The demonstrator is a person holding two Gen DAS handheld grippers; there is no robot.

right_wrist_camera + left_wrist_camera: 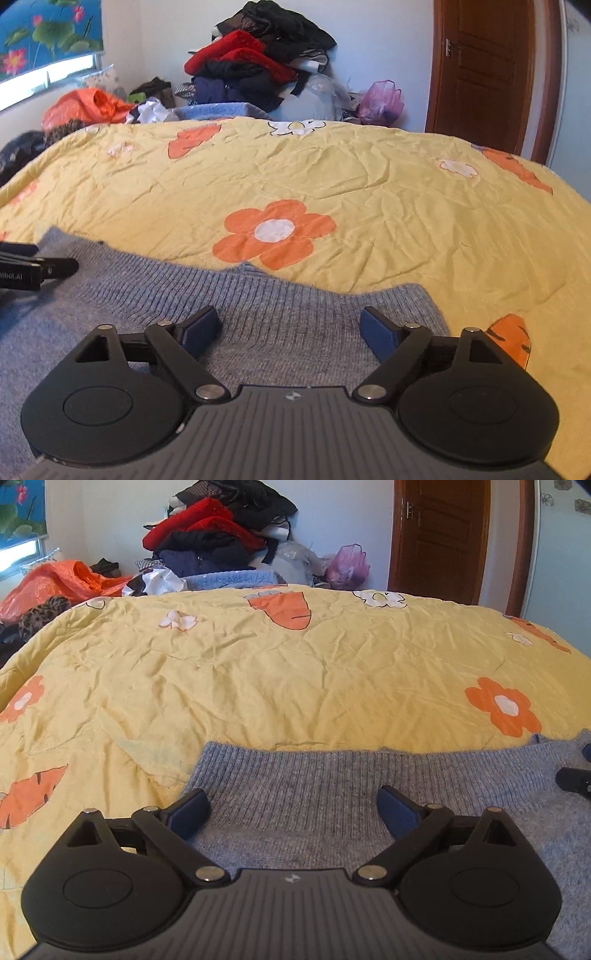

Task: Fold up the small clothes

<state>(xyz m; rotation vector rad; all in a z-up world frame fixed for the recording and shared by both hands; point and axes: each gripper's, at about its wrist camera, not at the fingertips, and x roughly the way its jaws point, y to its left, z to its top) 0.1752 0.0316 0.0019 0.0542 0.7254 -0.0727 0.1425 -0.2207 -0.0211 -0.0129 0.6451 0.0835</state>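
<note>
A grey knitted sweater (295, 775) lies flat on the yellow flowered quilt (258, 672), its ribbed hem facing away from me. My left gripper (291, 806) is open and empty, its blue pads spread just above the sweater near the hem's left end. In the right wrist view the sweater (277, 314) fills the lower left. My right gripper (291, 328) is open and empty above the hem's right end. The left gripper's tip (37, 271) shows at the left edge; the right gripper's tip (574, 781) shows at the right edge.
A pile of red and dark clothes (218, 535) stands behind the bed, with an orange bag (62, 579) and a pink bag (349, 566). A brown door (439, 535) is at the back right. The quilt (406, 221) stretches far ahead.
</note>
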